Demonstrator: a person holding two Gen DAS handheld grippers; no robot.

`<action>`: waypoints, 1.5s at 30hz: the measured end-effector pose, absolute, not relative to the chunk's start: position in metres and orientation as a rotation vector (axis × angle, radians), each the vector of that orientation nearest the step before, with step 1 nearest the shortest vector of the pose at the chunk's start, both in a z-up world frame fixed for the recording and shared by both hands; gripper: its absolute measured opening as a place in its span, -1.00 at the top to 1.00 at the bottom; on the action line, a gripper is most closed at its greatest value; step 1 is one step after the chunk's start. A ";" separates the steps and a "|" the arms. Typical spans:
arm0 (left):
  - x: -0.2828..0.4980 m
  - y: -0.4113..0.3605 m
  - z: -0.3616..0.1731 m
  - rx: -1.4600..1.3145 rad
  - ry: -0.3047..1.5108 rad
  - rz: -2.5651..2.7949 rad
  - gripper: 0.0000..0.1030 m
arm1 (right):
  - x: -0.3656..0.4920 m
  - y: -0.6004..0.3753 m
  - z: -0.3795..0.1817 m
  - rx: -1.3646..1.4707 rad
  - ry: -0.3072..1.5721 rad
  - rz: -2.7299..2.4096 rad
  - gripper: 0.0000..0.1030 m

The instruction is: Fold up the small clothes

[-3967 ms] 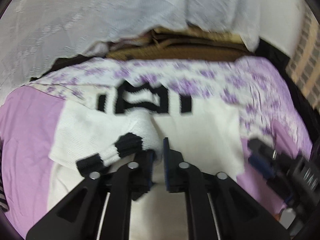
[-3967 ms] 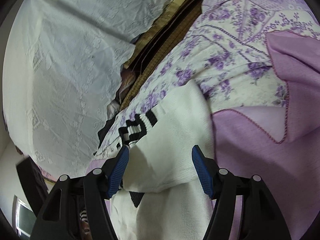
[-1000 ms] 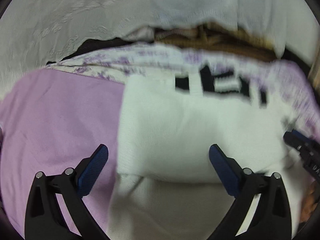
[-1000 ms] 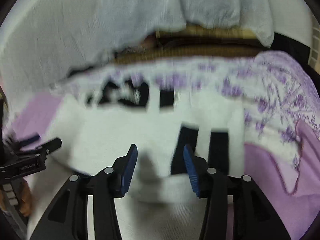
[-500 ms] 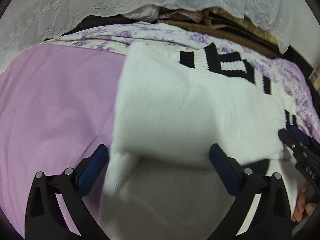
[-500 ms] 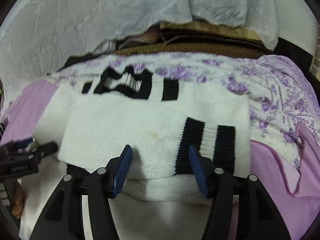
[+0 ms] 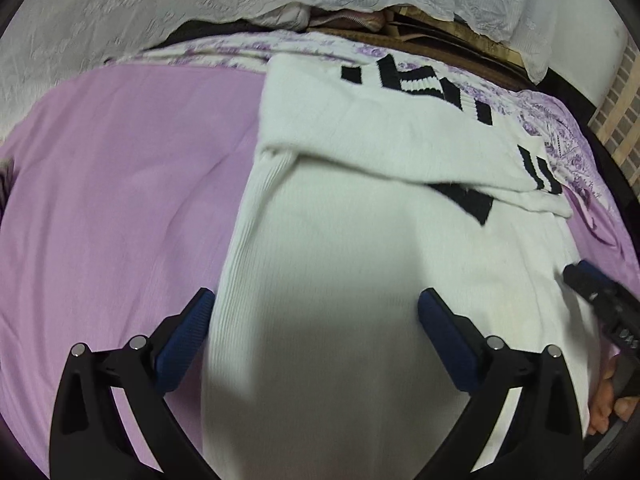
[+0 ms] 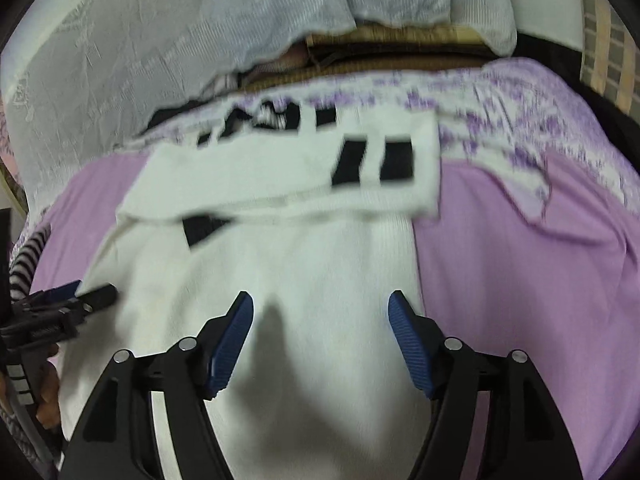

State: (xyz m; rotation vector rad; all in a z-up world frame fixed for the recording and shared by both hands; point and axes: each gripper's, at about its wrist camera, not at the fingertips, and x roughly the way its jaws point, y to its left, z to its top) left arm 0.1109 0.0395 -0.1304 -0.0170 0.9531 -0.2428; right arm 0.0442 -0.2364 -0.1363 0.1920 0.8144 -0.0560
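One sweater (image 7: 340,264); one purple sheet (image 7: 120,184); one lace cloth (image 7: 120,8); two grippers, left (image 7: 312,316) and right (image 8: 320,320).

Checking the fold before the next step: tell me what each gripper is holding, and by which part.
Nothing is held. The left gripper and right gripper are both open, their jaws spread over the white knitted sweater with black stripes, gripping no part of it.

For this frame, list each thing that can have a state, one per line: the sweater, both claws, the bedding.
White sweater: flat on the bed, both sleeves folded across the chest, hem end not yet folded.
Left claw: open, empty, over the sweater's lower half.
Right claw: open, empty, over the sweater's lower half.
Purple sheet: spread under the sweater, lightly creased.
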 end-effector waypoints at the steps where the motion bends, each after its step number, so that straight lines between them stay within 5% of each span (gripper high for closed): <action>1: 0.105 0.042 -0.131 -0.020 0.956 -0.242 -0.91 | 0.040 -0.237 -0.139 0.195 0.820 -0.050 -0.37; 17: 0.016 0.081 -0.129 -0.064 0.946 -0.291 -0.91 | -0.071 -0.251 -0.125 0.261 0.702 -0.011 -0.44; 26: -0.013 0.105 -0.132 -0.179 0.975 -0.385 -0.91 | -0.113 -0.273 -0.142 0.406 0.736 0.079 0.09; 45: -0.023 0.098 -0.136 -0.246 1.004 -0.549 -0.91 | -0.088 -0.261 -0.152 0.399 0.837 0.154 0.08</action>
